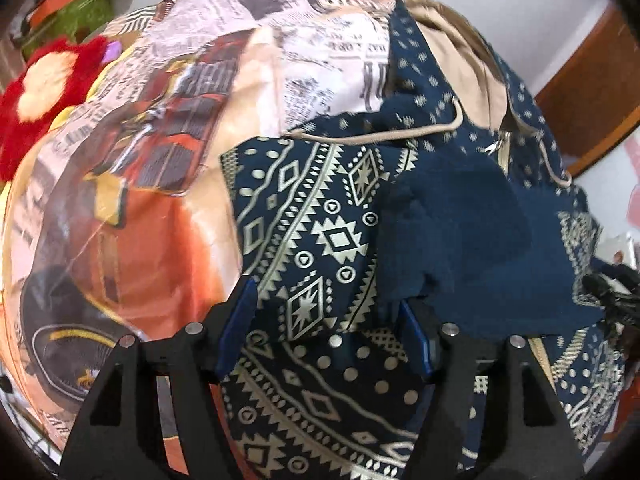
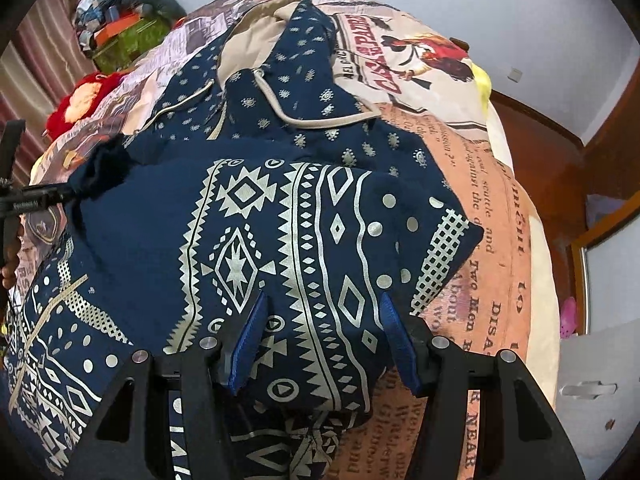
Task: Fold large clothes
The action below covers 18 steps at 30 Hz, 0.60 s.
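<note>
A navy hoodie (image 1: 320, 220) with cream geometric print, beige hood lining and drawstrings lies on a bed with a newspaper-print cover (image 1: 132, 152). It also shows in the right wrist view (image 2: 280, 220), with its sleeves folded over the body. My left gripper (image 1: 328, 316) is open, its blue-padded fingers (image 1: 240, 320) straddling a patterned sleeve fold. My right gripper (image 2: 324, 320) is open, its fingers (image 2: 252, 340) either side of the other patterned sleeve. The left gripper's black frame (image 2: 32, 196) shows at the left edge of the right view.
A red and cream plush toy (image 1: 44, 88) and a green bag (image 2: 128, 40) with clutter sit at the bed's far left. A brown wooden frame (image 2: 560, 168) and white wall stand to the right. The bed's right edge (image 2: 540, 280) drops off beside a white drawer (image 2: 592, 396).
</note>
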Available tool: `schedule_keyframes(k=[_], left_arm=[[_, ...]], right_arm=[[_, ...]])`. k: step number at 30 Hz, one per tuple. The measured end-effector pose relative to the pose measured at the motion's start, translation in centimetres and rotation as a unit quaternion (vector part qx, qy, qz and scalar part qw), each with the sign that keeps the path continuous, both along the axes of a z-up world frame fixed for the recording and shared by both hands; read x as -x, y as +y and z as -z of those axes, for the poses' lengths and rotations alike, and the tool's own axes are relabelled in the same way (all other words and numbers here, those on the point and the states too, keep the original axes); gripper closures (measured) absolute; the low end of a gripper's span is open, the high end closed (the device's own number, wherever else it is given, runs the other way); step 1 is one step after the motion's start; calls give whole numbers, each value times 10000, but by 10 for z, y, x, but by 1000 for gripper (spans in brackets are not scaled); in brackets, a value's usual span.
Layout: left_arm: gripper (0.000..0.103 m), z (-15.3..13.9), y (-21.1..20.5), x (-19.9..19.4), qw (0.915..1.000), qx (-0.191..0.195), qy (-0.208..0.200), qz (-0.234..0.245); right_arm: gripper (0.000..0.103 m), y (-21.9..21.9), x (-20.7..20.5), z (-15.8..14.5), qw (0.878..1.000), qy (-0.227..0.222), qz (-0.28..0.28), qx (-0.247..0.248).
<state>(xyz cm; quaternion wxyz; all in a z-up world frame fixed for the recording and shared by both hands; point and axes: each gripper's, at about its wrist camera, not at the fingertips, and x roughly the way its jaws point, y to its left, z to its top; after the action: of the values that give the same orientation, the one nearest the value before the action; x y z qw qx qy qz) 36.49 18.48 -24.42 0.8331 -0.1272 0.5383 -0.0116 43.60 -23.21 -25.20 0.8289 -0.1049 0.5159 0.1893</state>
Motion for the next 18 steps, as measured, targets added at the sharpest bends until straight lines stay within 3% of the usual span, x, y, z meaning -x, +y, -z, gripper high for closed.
schedule_keyframes(k=[3, 7, 13, 18], left_arm=[[35, -5, 16, 9, 9995, 216, -61, -226], [35, -12, 35, 17, 9979, -168, -79, -626], [35, -19, 46, 17, 9979, -301, -120, -566], [35, -21, 47, -5, 9978, -367, -108, -538]], right_arm=[[47, 1, 0, 1, 10000, -11, -19, 36], [47, 1, 0, 1, 10000, 19, 8, 10], [47, -1, 0, -1, 10000, -14, 27, -26], [47, -13, -3, -20, 9994, -171, 212, -202]])
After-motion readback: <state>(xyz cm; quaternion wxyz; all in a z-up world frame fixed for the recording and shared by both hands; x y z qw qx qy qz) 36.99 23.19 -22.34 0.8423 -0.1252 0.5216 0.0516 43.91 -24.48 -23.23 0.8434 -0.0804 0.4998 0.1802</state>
